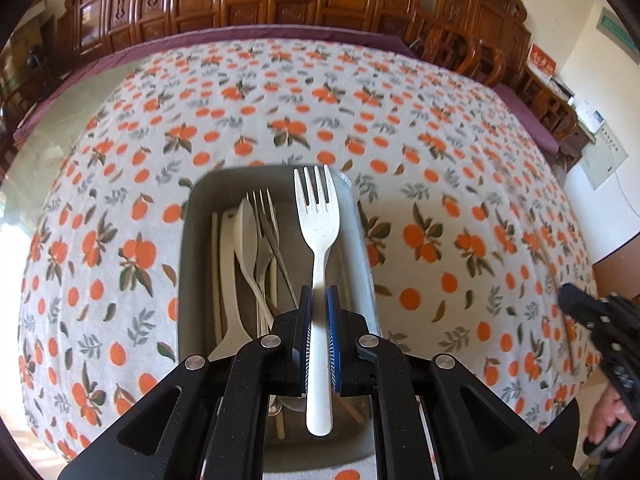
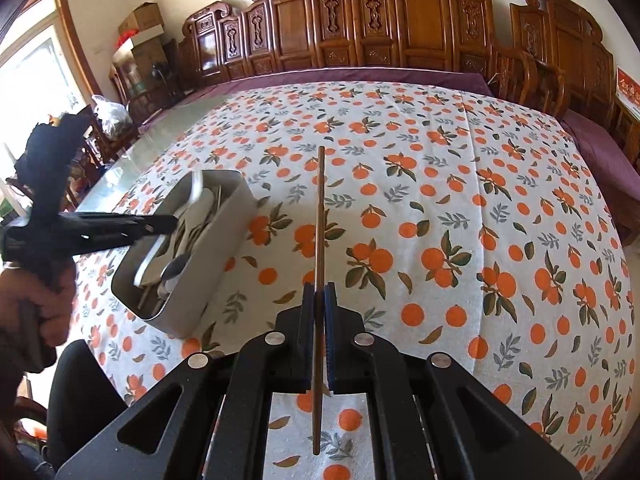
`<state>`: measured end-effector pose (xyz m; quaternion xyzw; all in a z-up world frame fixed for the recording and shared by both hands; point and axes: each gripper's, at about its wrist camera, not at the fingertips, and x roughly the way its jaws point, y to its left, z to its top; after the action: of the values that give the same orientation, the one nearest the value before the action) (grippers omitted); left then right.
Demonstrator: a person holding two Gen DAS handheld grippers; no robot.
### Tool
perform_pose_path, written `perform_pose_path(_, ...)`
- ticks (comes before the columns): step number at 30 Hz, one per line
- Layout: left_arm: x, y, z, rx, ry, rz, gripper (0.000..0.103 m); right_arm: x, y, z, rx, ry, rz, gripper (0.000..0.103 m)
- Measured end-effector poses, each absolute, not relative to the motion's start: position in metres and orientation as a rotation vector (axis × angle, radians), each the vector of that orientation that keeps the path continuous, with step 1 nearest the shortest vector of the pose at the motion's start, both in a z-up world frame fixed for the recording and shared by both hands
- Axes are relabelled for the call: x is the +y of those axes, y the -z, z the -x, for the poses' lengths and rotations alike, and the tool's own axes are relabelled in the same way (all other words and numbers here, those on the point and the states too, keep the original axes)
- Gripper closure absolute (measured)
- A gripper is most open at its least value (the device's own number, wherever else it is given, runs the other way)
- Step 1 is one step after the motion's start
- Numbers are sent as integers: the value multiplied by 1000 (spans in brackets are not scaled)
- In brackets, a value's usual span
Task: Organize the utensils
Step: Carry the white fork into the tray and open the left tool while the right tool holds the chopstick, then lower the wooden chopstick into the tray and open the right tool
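My left gripper (image 1: 319, 294) is shut on the handle of a white plastic fork (image 1: 318, 216), held over the grey rectangular box (image 1: 188, 248), tines pointing away. Inside the box lie a white spoon (image 1: 245, 236), a metal fork (image 1: 266, 216) and other pale utensils. My right gripper (image 2: 319, 290) is shut on a thin brown chopstick (image 2: 320, 208), lifted above the cloth to the right of the grey box (image 2: 224, 248). The left gripper (image 2: 120, 226) also shows in the right wrist view, reaching over that box. The right gripper (image 1: 592, 316) appears at the right edge of the left wrist view.
The table is covered by a white cloth with orange fruit print (image 2: 440, 220). Carved wooden chairs (image 2: 360, 20) line the far side. A bare glass strip of table (image 2: 120, 156) lies left of the cloth. A person's hand (image 2: 36, 308) grips the left tool's handle.
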<state>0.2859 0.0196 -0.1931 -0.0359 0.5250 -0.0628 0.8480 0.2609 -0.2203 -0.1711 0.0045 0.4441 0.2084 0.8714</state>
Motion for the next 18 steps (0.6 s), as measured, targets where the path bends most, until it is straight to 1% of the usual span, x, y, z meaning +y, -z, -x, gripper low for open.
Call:
perform_pose_path(6,16,219,-295,1169,123,76,96,-223,169,-258,926,-439,-16,97)
perform_pose_path(12,13,220,-296,1172,120,72,96,-223,170,-257,930,-442,-19,97)
perform_pose_path(13,13,219,-295,1170,119,72,95,-222,171,-257,931,-444,-19,97)
perform_pose_path(15,14,216,-294,1166,120,76,88,-219,171,-257,932,-450,-19,97)
perform_pose_path(18,17,208,-288,1142,121,76,85,-212,170,-256,930,-462,-14,97)
